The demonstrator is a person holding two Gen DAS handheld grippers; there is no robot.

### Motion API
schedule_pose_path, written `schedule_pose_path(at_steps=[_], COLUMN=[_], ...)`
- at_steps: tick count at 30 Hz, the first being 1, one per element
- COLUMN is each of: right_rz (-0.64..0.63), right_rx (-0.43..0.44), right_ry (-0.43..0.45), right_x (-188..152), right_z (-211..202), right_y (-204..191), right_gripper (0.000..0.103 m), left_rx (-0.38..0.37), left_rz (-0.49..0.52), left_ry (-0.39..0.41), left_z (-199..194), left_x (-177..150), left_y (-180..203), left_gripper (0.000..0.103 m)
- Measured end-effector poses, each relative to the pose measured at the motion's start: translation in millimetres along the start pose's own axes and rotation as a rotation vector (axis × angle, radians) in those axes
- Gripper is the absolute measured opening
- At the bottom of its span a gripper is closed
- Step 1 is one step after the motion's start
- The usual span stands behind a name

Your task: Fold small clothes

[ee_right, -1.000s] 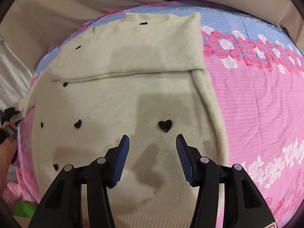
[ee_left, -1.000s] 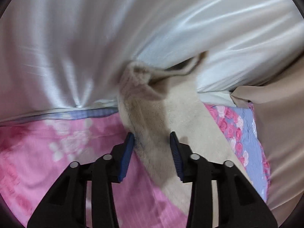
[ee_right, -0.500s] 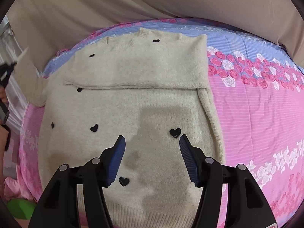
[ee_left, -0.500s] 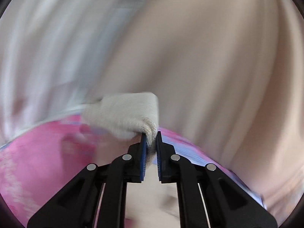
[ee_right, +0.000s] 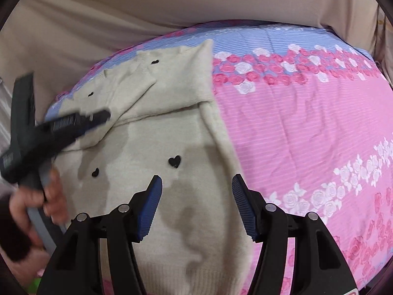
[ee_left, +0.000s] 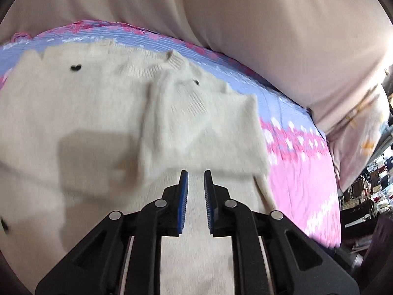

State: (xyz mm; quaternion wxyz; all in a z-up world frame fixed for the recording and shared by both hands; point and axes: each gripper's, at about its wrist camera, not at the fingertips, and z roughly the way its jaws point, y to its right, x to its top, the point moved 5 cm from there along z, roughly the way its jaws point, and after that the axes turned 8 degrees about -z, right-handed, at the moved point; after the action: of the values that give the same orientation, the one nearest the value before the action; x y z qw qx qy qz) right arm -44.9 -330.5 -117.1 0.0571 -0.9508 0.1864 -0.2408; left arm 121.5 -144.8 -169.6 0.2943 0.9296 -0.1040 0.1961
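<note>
A cream knit sweater (ee_right: 186, 196) with small black hearts lies flat on a pink and blue floral bedspread (ee_right: 307, 127). Both sleeves are folded across its chest; the sleeve (ee_left: 196, 125) laid from the left side lies on top. My left gripper (ee_left: 196, 204) hovers just above the sweater (ee_left: 61, 113), its jaws a narrow gap apart and empty. It also shows in the right wrist view (ee_right: 81, 120), over the folded sleeves. My right gripper (ee_right: 196, 211) is wide open and empty above the sweater's lower body.
A beige curtain (ee_right: 122, 7) hangs along the far edge of the bed. A beige pillow or drape (ee_left: 282, 36) lies beyond the sweater's collar. Clutter (ee_left: 368, 186) stands off the bed's right side. The person's hand (ee_right: 32, 204) holds the left gripper.
My left gripper carried the sleeve cuff over the sweater's chest, laid it down and let go. My right gripper moved slightly and opened a little wider.
</note>
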Motion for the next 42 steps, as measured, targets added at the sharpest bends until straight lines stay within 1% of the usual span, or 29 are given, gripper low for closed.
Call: schedule_pose_path(at_steps=[1, 2, 3, 6, 7, 10, 13, 15, 17, 19, 20, 21, 22, 23, 24, 26, 28, 29, 31, 32, 33, 35, 36, 37, 38, 39, 40, 41, 42], right_rz=[0.008, 0.018, 0.029, 0.079, 0.084, 0.05, -0.013, -0.069, -0.133, -0.181, -0.203, -0.223, -0.221, -0.184, -0.14, -0.068, 0.006, 0.03, 0.028, 0.032, 0.073, 0.164, 0.204, 0.242, 0.258, 0.268, 0.272, 0.271, 0.269], right_rx=[0.025, 0.055, 0.086, 0.204, 0.222, 0.195, 0.214, 0.201, 0.15, 0.088, 0.062, 0.056, 0.086, 0.141, 0.205, 0.301, 0.316, 0.297, 0.184, 0.133, 0.119, 0.152, 0.178, 0.213, 0.226, 0.237, 0.254, 0.264, 0.272], right_ry=[0.009, 0.012, 0.01, 0.0, 0.0, -0.004, -0.01, -0.044, -0.106, -0.142, -0.148, -0.134, -0.125, -0.098, -0.042, 0.11, 0.208, 0.217, 0.166, 0.117, 0.045, -0.021, -0.02, -0.003, 0.006, 0.01, 0.016, 0.022, 0.029], right_x=[9, 17, 26, 74, 88, 129, 157, 167, 172, 172, 173, 175, 179, 186, 196, 214, 217, 213, 192, 179, 160, 137, 130, 125, 123, 124, 127, 129, 132], right_z=[1, 5, 10, 43, 52, 79, 101, 121, 150, 174, 181, 182, 179, 167, 149, 96, 59, 55, 72, 86, 105, 122, 124, 122, 120, 118, 115, 112, 110], right_y=[1, 1, 1, -11, -17, -47, -93, -121, -145, -158, -160, -163, -164, -161, -155, -132, -91, -72, -33, -17, 2, 23, 28, 33, 33, 32, 29, 30, 29], right_gripper=[0.06, 0.063, 0.063, 0.063, 0.063, 0.063, 0.063, 0.063, 0.063, 0.063, 0.059, 0.049, 0.011, 0.007, 0.007, 0.007, 0.007, 0.007, 0.007, 0.007, 0.008, 0.009, 0.014, 0.014, 0.019, 0.027, 0.032, 0.043, 0.051], left_rx=[-0.001, 0.001, 0.015, 0.035, 0.051, 0.124, 0.182, 0.203, 0.214, 0.219, 0.216, 0.21, 0.196, 0.184, 0.177, 0.174, 0.169, 0.166, 0.149, 0.133, 0.114, 0.091, 0.092, 0.096, 0.089, 0.084, 0.08, 0.066, 0.052], left_rz=[0.0, -0.013, -0.042, -0.139, -0.166, -0.222, -0.276, -0.319, -0.352, -0.384, -0.398, -0.413, -0.436, -0.449, -0.462, -0.47, -0.468, -0.47, -0.49, -0.512, -0.553, -0.602, -0.627, -0.64, -0.653, -0.668, -0.687, -0.712, -0.735], left_ry=[0.007, 0.016, 0.038, 0.081, 0.093, 0.141, 0.19, 0.216, 0.222, 0.213, 0.207, 0.201, 0.2, 0.201, 0.205, 0.216, 0.22, 0.22, 0.221, 0.223, 0.224, 0.221, 0.212, 0.207, 0.205, 0.201, 0.2, 0.205, 0.213], left_z=[-11, -18, -30, -53, -60, -84, -108, -120, -122, -120, -119, -119, -118, -118, -117, -118, -115, -112, -105, -101, -95, -87, -81, -77, -74, -71, -69, -67, -67], left_x=[-6, -10, -11, -9, -8, -3, -2, -5, -8, -10, -11, -12, -9, -8, -7, -3, 1, 5, 13, 17, 23, 30, 34, 36, 39, 41, 42, 45, 46], left_y=[-4, -8, -19, -51, -64, -98, -128, -147, -158, -167, -170, -173, -177, -178, -180, -182, -182, -182, -183, -185, -189, -195, -200, -203, -206, -209, -212, -216, -219], left_gripper=[0.019, 0.028, 0.034, 0.035, 0.035, 0.036, 0.042, 0.045, 0.045, 0.045, 0.045, 0.045, 0.045, 0.045, 0.045, 0.045, 0.045, 0.045, 0.045, 0.045, 0.045, 0.045, 0.045, 0.045, 0.045, 0.045, 0.045, 0.045, 0.045])
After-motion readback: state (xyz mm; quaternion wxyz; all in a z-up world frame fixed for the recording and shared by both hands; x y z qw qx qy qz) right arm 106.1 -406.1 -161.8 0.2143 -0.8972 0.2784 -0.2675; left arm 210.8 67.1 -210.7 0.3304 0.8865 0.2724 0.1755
